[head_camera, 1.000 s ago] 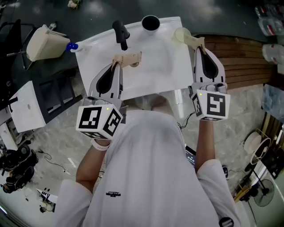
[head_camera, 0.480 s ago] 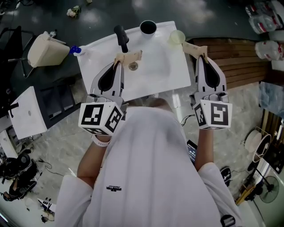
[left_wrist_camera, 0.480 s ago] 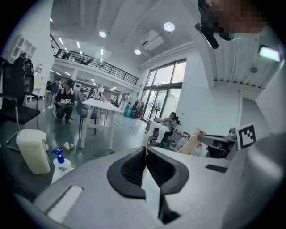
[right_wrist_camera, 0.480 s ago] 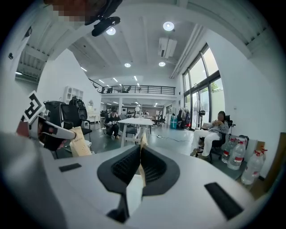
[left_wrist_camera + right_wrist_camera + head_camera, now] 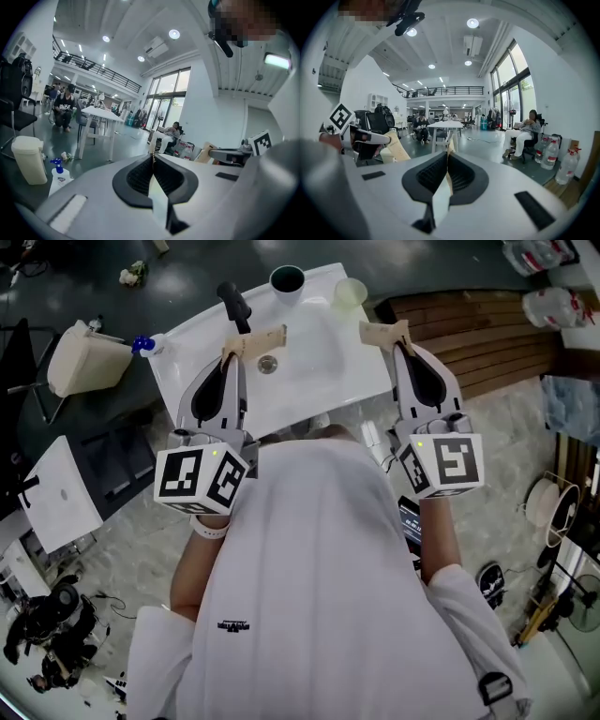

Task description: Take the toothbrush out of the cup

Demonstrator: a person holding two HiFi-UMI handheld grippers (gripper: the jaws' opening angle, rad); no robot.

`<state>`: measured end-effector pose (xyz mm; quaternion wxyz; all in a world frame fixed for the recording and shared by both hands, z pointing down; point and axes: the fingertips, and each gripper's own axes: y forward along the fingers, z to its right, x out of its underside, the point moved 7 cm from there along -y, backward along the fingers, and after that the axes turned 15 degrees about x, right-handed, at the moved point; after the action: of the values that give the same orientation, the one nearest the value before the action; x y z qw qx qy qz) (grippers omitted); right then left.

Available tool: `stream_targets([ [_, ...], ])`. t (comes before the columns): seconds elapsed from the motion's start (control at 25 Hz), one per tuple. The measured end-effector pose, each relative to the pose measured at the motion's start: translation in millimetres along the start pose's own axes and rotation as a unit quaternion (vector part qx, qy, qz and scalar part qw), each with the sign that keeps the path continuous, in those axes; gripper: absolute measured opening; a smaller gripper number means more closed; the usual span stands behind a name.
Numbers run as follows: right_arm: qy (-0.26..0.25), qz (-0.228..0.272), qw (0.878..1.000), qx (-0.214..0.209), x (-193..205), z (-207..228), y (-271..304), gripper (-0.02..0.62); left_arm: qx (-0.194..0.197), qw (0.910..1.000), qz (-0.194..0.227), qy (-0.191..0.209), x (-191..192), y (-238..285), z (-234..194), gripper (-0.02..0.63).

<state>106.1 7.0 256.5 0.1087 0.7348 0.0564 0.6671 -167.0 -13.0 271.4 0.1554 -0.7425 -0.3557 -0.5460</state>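
Both grippers have drawn back toward you and lifted over the last second. The left gripper (image 5: 253, 341) has its jaws pressed together with nothing between them. The right gripper (image 5: 384, 332) is likewise closed and empty. Its tips, which lay beside the pale green translucent plastic cup (image 5: 351, 291), now stand apart from it. Both gripper views look level across the room, not down at the basin. Treat this as a pause: no toothbrush is gripped, so removal appears either not begun or already done.

Below the tips lies the white rectangular washbasin (image 5: 319, 371) with its round metal drain (image 5: 268, 363) just past the left tips. Beyond the left tips stands the black tap (image 5: 234, 304). Farther off, between the two grippers, sits the white round cup with a dark interior (image 5: 287, 279). The pale green cup sits just beyond and left of the right tips. No toothbrush shows in either cup, though the dark interior is too small to be certain.
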Motion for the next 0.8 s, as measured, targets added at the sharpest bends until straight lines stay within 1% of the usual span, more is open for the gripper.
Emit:
stream_targets([
  [0.12, 0.003, -0.01, 1.0, -0.011, 7, -2, -3, 0.006, 0.005, 1.0, -0.004, 0.002, 3, 0, 5, 0.006],
  [0.24, 0.005, -0.005, 1.0, -0.014, 5, -2, -8, 0.006, 0.006, 1.0, -0.005, 0.003, 5, 1, 10, 0.006],
  [0.44, 0.013, -0.001, 1.0, -0.022, 2, -2, -13, 0.006, 0.011, 0.9997, -0.001, -0.019, 5, 0, 17, 0.006],
  [0.8, 0.022, -0.003, 0.999, -0.027, 8, -5, -17, 0.006, 0.018, 0.9997, -0.012, -0.011, 8, 1, 25, 0.006],
])
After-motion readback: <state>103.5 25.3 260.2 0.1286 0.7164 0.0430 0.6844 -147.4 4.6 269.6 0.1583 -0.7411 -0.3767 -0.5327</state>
